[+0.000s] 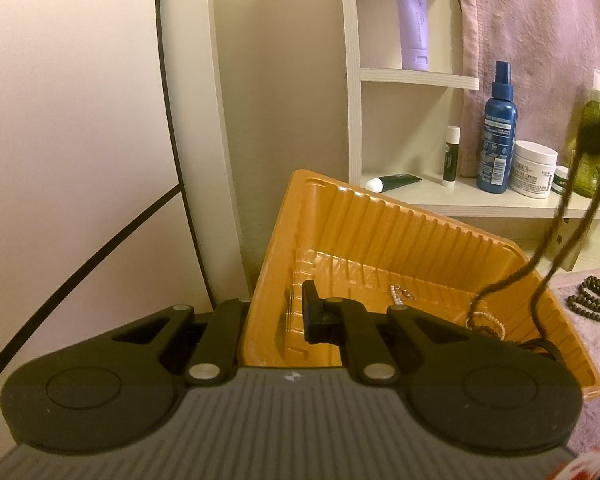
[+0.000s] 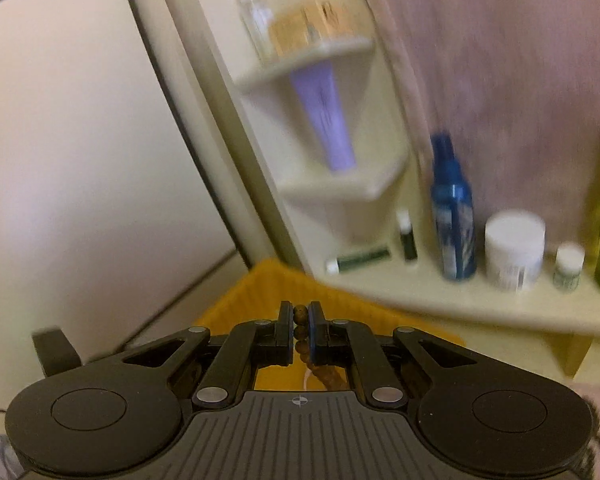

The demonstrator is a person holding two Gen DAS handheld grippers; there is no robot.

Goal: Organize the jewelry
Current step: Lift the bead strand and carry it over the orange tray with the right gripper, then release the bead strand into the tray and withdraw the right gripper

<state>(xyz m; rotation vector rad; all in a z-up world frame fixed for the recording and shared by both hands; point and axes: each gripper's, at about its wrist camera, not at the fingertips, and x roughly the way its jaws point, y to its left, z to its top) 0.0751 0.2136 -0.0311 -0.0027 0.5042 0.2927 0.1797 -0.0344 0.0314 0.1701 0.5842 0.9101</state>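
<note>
A brown bead strand (image 2: 301, 330) is clamped between the closed jaws of the right gripper (image 2: 301, 322) and hangs as a long loop whose lower end already trails inside the orange tray (image 1: 380, 216), near the pearl piece (image 1: 485, 319) on the tray floor. The tray's near-left wall is pinched by the clenched left gripper (image 1: 300, 312), so the tray is judged to be steadied. A second dark bead strand (image 1: 594, 296) lies just outside the tray's right rim on the pink cloth (image 1: 588, 412). Behind the tray, the shelf (image 1: 500, 204) with bottles stands clear of the descent.
</note>
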